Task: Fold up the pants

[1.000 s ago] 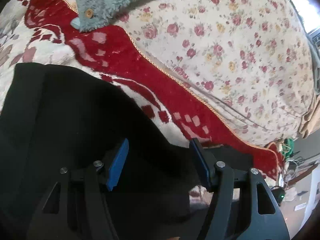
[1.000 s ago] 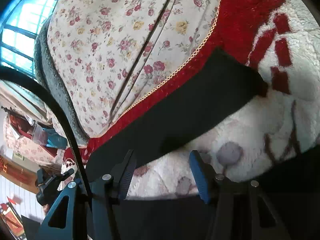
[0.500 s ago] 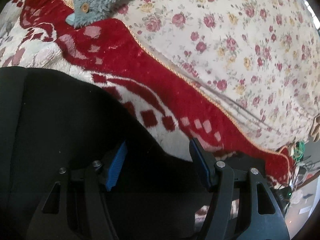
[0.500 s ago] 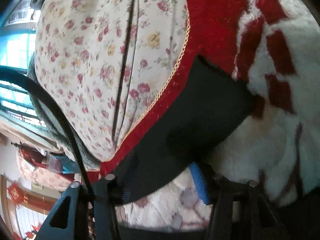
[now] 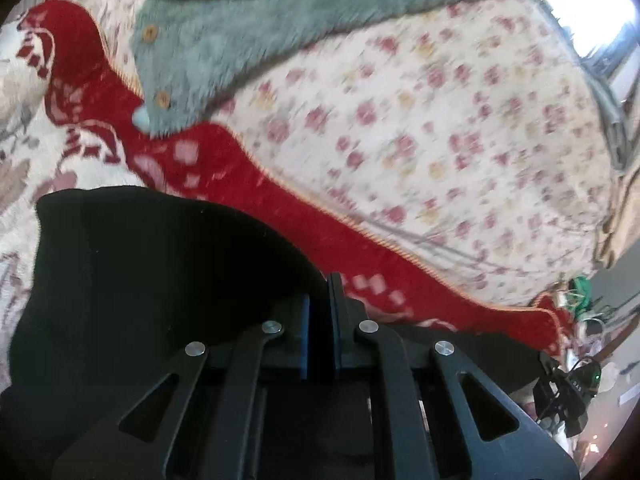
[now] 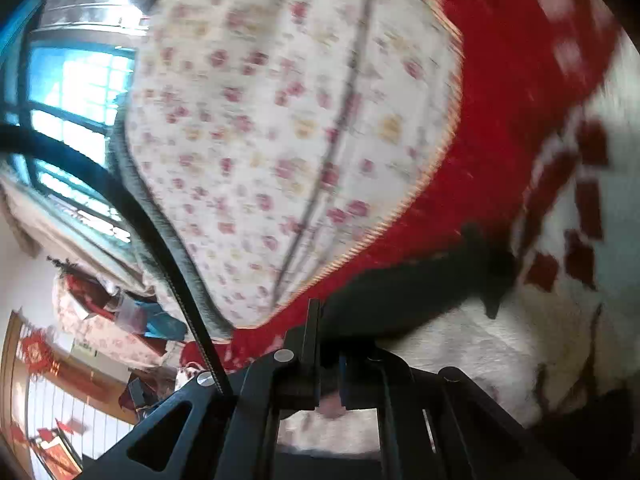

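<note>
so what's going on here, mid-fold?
A person is working black pants on a red-and-white blanket with two tools. The left hand-held gripper has just closed on the pants' edge. The right hand-held gripper has just closed on another part of the dark fabric. No fold is visible yet.

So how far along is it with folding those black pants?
Early. Done: both grippers have just closed on the black pants, left gripper and right gripper each pinching fabric. In hand: that two-point grip. Left: the fold; the pants are spread on the red-and-white blanket.
</note>
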The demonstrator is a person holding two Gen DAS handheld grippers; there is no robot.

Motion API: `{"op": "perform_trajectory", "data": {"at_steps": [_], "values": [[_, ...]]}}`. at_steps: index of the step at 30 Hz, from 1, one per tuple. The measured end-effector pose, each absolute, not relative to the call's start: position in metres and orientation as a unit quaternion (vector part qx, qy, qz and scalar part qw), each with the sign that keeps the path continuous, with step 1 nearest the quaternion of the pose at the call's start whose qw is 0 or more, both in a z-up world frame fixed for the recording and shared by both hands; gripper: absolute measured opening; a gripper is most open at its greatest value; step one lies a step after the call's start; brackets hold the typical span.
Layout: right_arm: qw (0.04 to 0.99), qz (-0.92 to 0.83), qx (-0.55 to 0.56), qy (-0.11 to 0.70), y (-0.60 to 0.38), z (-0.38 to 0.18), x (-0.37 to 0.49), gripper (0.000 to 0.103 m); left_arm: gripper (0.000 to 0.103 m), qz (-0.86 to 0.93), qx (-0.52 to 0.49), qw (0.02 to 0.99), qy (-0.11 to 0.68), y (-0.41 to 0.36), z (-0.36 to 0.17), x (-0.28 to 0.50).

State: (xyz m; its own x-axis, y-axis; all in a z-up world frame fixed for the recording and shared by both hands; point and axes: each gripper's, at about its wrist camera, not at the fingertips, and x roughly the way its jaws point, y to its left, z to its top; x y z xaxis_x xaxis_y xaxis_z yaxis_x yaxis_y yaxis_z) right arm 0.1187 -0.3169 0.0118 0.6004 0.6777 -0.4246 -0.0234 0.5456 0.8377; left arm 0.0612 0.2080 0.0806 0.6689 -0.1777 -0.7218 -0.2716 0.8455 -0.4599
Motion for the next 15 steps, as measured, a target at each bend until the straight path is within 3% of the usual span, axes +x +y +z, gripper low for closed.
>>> {"op": "perform_trajectory", "data": {"at_steps": [9, 15], "values": [[0.81, 0.251, 0.402, 0.346, -0.339, 0.072, 0.035, 0.005, 0.007, -0.02, -0.26, 0.899, 0.353, 0.188, 0.131, -0.041], [0.816, 0.208, 0.362, 0.399, -0.352, 0.032, -0.014, 0.005, 0.007, 0.016, -0.206, 0.9, 0.385, 0.162, 0.084, -0.099]]}}
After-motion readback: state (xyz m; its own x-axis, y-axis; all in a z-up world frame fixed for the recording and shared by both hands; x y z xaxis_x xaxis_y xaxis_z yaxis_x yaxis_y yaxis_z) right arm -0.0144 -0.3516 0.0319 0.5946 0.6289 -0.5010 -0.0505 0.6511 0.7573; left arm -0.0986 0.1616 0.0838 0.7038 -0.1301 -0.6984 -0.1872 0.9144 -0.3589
